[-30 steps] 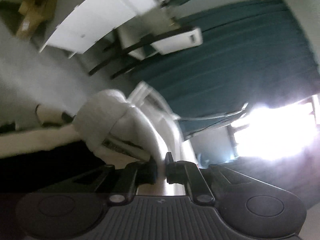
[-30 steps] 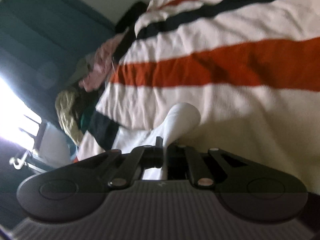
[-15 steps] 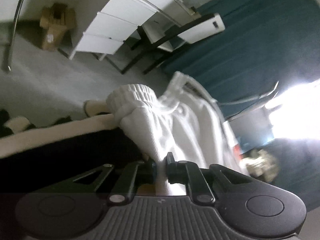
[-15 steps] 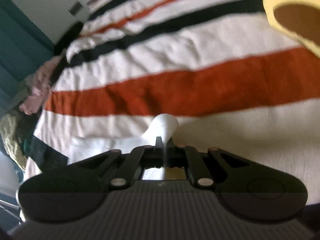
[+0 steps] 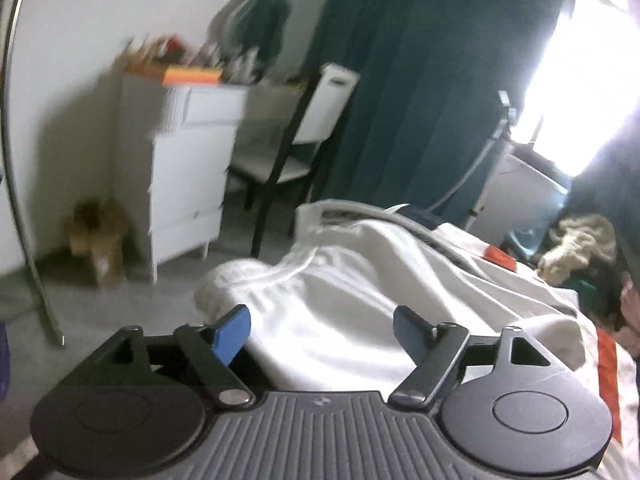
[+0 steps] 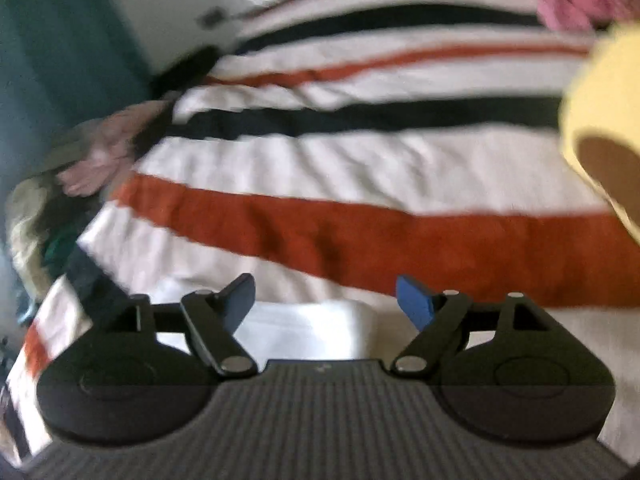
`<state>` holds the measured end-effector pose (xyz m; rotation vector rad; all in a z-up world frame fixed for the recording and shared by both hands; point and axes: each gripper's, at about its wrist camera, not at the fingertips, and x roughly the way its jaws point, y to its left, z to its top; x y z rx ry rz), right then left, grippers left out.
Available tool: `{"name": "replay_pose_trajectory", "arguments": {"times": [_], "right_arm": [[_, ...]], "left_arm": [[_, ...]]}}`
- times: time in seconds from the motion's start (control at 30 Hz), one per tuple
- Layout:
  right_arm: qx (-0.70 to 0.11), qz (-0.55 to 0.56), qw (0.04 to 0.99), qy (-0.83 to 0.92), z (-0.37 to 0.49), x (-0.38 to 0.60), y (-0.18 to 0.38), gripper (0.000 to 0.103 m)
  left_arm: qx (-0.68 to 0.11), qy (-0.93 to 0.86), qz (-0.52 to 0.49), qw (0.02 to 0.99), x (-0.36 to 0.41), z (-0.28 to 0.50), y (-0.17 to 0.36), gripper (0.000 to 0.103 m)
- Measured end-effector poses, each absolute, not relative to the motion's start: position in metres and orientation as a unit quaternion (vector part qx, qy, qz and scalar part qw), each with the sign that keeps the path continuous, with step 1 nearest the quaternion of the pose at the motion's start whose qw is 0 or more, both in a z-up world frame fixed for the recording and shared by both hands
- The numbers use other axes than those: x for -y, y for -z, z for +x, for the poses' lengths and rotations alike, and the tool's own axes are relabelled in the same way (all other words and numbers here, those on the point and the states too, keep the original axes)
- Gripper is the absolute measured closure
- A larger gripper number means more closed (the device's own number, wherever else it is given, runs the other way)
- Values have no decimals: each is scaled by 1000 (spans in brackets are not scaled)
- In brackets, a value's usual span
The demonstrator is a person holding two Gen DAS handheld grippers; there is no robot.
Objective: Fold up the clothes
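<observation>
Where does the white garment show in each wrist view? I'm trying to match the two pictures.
Left wrist: the white garment lies mid-frame, spreading from between the open left gripper toward the right.
Right wrist: its white cloth shows low in the frame, between the fingers of the open right gripper.
Shared landmark: the striped bedspread, also at the left view's right edge.

- Left wrist view: daylight pours from the window (image 5: 580,72) at upper right and blows out to pure white glare; the dark curtain (image 5: 400,80) beside it reads dim; the white dresser (image 5: 188,168) and the wall behind it are smeared by motion blur; a soft shadow falls on the wall left of the dresser
- Right wrist view: the whole frame is soft and blurred; the striped bedspread (image 6: 360,160) is evenly lit; straight stripes bend at the fisheye edges
</observation>
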<state>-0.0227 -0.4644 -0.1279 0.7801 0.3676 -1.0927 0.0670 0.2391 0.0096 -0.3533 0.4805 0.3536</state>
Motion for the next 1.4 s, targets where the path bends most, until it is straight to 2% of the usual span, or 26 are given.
{"name": "replay_pose_trajectory", "arguments": {"times": [0.23, 0.4, 0.83, 1.4], "right_arm": [[-158, 221, 915, 298, 14, 379, 67, 24], [-146, 157, 964, 158, 22, 306, 43, 24], [-173, 93, 980, 16, 18, 185, 56, 24], [-187, 88, 978, 29, 33, 180, 65, 24]], "left_arm": [[-209, -92, -110, 967, -174, 59, -18, 18], [-198, -38, -86, 976, -136, 54, -12, 18], [-189, 63, -36, 979, -60, 43, 20, 18], [-209, 74, 10, 975, -38, 50, 50, 18]]}}
